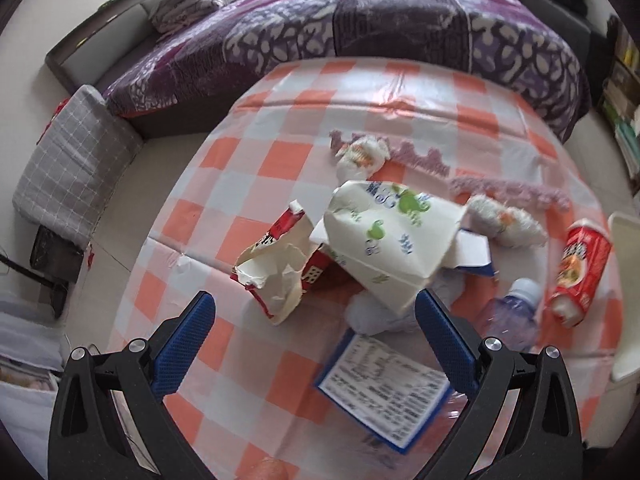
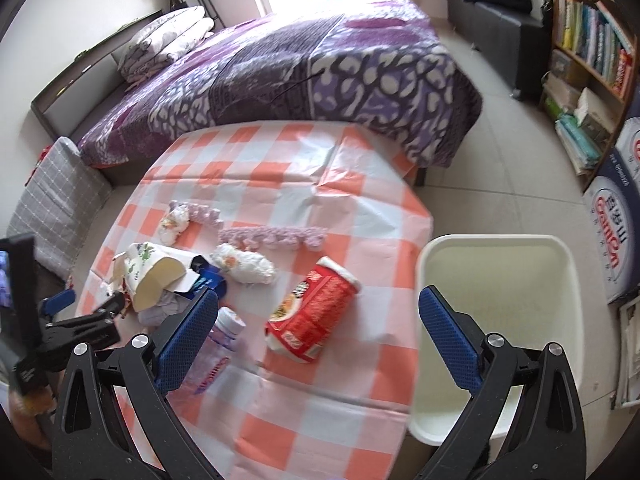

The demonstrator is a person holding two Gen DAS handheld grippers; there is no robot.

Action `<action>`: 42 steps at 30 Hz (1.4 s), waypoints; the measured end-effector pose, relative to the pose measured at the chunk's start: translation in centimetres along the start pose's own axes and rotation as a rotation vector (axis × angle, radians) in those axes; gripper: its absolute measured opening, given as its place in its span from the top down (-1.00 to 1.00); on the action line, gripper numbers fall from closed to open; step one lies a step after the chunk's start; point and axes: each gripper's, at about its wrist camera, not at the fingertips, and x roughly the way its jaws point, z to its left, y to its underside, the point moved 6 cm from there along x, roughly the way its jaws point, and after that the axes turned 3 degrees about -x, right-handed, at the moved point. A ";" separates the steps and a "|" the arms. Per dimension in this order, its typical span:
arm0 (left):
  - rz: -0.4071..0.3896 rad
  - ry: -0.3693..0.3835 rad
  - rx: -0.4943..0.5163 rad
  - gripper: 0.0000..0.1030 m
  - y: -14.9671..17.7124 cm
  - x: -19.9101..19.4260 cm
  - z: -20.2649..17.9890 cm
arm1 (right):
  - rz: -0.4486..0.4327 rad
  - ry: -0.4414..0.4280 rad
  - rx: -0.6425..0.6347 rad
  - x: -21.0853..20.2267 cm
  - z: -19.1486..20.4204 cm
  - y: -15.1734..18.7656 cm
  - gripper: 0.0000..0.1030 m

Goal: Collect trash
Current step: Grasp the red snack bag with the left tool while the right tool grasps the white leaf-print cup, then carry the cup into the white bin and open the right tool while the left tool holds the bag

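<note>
Trash lies on a table with an orange-and-white checked cloth [image 1: 248, 184]. My left gripper [image 1: 314, 304] is open above a torn red-and-white carton [image 1: 276, 264] and a white carton with green prints [image 1: 384, 236]. A blue-edged box [image 1: 384, 388] lies below them. A red cup-noodle container [image 2: 316, 316] lies on its side between the fingers of my open right gripper [image 2: 320, 300], which is above it. A clear plastic bottle [image 2: 224, 340] lies beside the right gripper's left finger. Crumpled tissues [image 2: 244, 264] lie further back. The left gripper also shows in the right wrist view [image 2: 80, 312].
A white bin [image 2: 500, 312] stands off the table's right edge. Two pink fluffy strips [image 2: 272, 236] lie on the cloth. A bed with a purple cover [image 2: 304, 72] is behind the table, a bookshelf [image 2: 592, 48] at the right, a grey cushion [image 1: 72, 168] at the left.
</note>
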 end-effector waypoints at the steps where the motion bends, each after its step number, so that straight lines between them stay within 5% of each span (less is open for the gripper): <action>1: 0.013 -0.014 0.036 -0.88 0.1 0.9 0.4 | 0.015 -0.026 -0.002 0.7 0.8 -0.2 -0.87; 8: 0.065 -0.006 0.111 -0.88 -0.6 6.3 3.1 | 0.108 -0.175 -0.004 4.9 5.1 -1.7 -0.87; 16: 0.039 0.138 0.168 -0.85 -1.9 9.2 2.0 | 0.186 -0.251 -0.025 9.0 8.0 -1.5 -0.87; 17: 0.042 0.162 0.169 -0.76 -1.8 9.4 1.8 | 0.189 -0.263 -0.034 9.4 8.5 -1.6 -0.87; 19: 0.077 0.224 0.167 -0.18 -1.2 10.1 1.6 | 0.182 -0.273 -0.085 9.9 9.6 -1.7 -0.87; 22: 0.084 0.274 0.111 0.06 -0.9 9.7 2.5 | 0.164 -0.294 -0.168 10.3 11.6 -1.8 -0.87; 28: 0.067 0.330 -0.067 0.10 -0.8 7.5 6.5 | 0.149 -0.326 -0.326 11.2 15.7 -1.4 -0.87; 42: -0.028 0.278 -0.560 0.07 0.5 -3.1 11.0 | 0.150 -0.234 -0.484 13.8 20.3 -0.4 -0.81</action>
